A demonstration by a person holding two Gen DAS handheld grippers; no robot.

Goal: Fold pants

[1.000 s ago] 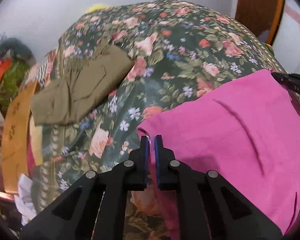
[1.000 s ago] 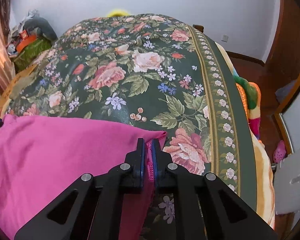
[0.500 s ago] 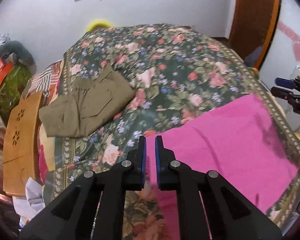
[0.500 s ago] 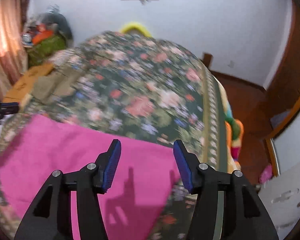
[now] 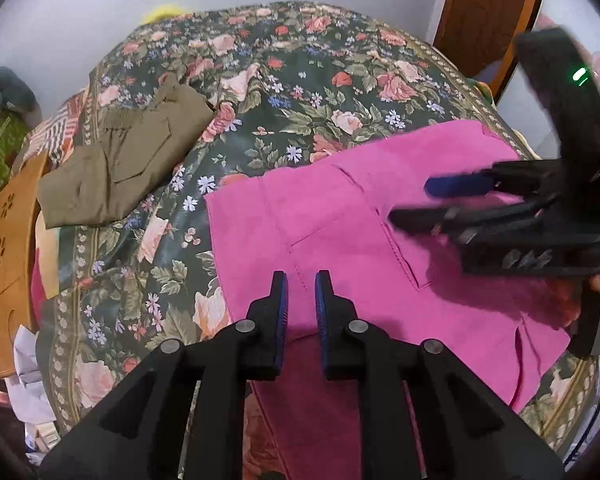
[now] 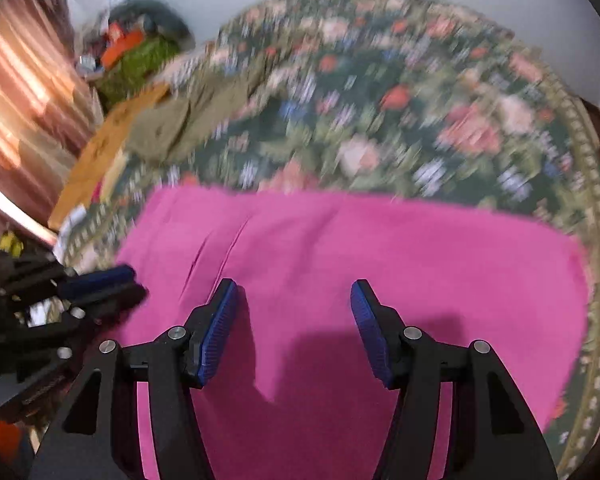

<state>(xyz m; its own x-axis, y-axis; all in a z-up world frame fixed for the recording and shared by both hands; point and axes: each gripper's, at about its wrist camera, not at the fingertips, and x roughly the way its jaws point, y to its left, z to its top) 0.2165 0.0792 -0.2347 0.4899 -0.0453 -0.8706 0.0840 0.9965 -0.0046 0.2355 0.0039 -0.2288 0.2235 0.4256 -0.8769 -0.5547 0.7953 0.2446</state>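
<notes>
The pink pants lie spread flat across the near part of the floral bed, and they fill the lower half of the right wrist view. My left gripper hovers over their left part, jaws slightly apart and holding nothing. My right gripper is wide open and empty above the middle of the pants. It shows blurred in the left wrist view at the right. The left gripper appears at the left edge of the right wrist view.
Folded olive-brown pants lie at the bed's far left. The floral bedspread covers the bed. A wooden board stands along the left side. Clutter sits by the far wall. A wooden door frame stands at the right.
Both grippers let go of the pink pants and lifted. The right one opened wide and swung left over the cloth. The left one opened a little. The pants now lie flat.
</notes>
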